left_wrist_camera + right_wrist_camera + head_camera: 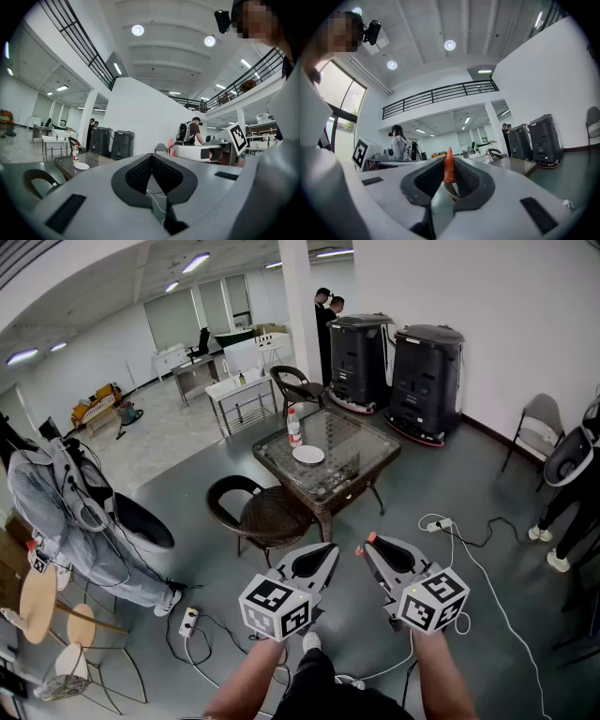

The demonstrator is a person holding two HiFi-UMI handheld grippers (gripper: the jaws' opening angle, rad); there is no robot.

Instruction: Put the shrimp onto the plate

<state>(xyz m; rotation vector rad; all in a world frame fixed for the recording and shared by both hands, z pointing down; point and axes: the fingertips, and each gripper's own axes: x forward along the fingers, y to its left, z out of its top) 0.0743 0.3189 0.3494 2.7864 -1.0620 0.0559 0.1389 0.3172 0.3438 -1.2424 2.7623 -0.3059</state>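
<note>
- Between right gripper jaws: shrimp, pinched; left gripper closed, empty.
- Keep the pinch firm; carry to plate, well ahead on table.

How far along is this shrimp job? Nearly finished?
Done: the right tool is shut on the shrimp. In hand: it is held far from the plate, which looks empty on the table ahead. Left: reach the table and set the shrimp on the plate. The left tool is shut, empty.
</note>
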